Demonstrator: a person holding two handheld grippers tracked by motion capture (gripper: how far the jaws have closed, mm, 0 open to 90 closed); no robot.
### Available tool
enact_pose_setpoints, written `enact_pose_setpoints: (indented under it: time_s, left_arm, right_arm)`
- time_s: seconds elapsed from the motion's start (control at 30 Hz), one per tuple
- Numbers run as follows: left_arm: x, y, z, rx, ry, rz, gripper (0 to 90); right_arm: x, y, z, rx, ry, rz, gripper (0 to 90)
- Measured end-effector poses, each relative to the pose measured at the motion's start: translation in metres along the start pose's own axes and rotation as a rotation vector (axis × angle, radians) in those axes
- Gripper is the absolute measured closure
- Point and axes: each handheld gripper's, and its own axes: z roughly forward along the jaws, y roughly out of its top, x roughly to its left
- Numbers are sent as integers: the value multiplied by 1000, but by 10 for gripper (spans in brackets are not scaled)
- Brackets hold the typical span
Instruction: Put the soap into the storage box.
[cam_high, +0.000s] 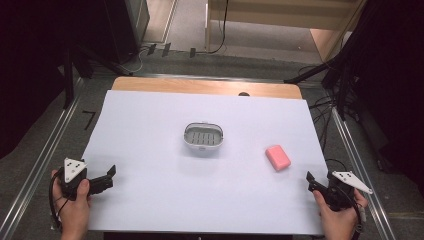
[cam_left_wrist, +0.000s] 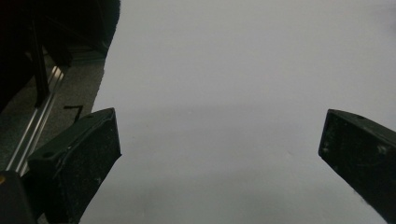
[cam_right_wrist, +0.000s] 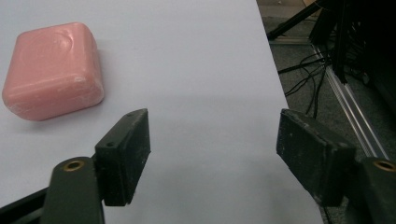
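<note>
The pink soap bar lies flat on the white sheet, right of the grey slatted dish at centre and well apart from it; its long axis runs diagonally, near-right to far-left; the right gripper sits just behind and to its right, jaws apart and empty, clearly the nearer; the left gripper, also spread wide, rests far across the sheet.
</note>
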Motion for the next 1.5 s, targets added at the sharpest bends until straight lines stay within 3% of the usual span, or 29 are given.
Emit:
enact_pose_setpoints:
  time_s: [0.1, 0.2, 0.23, 0.3, 0.37, 0.47, 0.63, 0.8, 0.83, 0.87, 0.97, 1.07, 1.2, 1.5]
  left_arm:
    - [-1, 0, -1, -4, 1, 5, 0]
    - [0, -1, -3, -24, 3, 0, 0]
    - [0, -2, -3, -26, 1, -1, 0]
    - [0, -2, -3, -32, 2, 1, 0]
    - [-1, -2, -3, -28, 5, 6, 0]
    - [-4, -1, -1, -16, 10, 31, 0]
    - [-6, -1, -1, -9, 19, 51, 0]
    - [-5, -1, -1, -7, 17, 50, 0]
    - [-5, -1, -1, -7, 17, 50, 0]
    - [-5, -1, -1, -11, 17, 50, 0]
    - [-6, -1, -1, -11, 17, 50, 0]
    - [-6, -1, -1, -10, 15, 51, 0]
    - [-6, -1, -1, -8, 12, 52, 0]
    - [-6, -1, 0, -3, 11, 58, 0]
  right_arm:
    - [0, 0, 0, -2, 1, 1, 342]
    - [1, 6, -1, 1, 20, -48, 486]
    - [1, 9, -2, 5, 43, -68, 497]
    - [2, 15, -4, 14, 80, -60, 500]
    - [3, 21, -6, 52, 83, -54, 500]
    - [8, 32, -7, 111, 71, -103, 502]
    - [16, 50, 1, 274, 128, -119, 416]
    - [24, 63, 10, 388, 155, -150, 365]
    - [24, 63, 10, 388, 155, -150, 365]
    - [28, 69, 13, 432, 163, -157, 347]
    - [31, 77, 18, 483, 195, -144, 306]
    - [33, 81, 20, 505, 202, -144, 300]
    - [45, 91, 28, 583, 204, -161, 240]
    - [65, 106, 41, 636, 213, -169, 241]
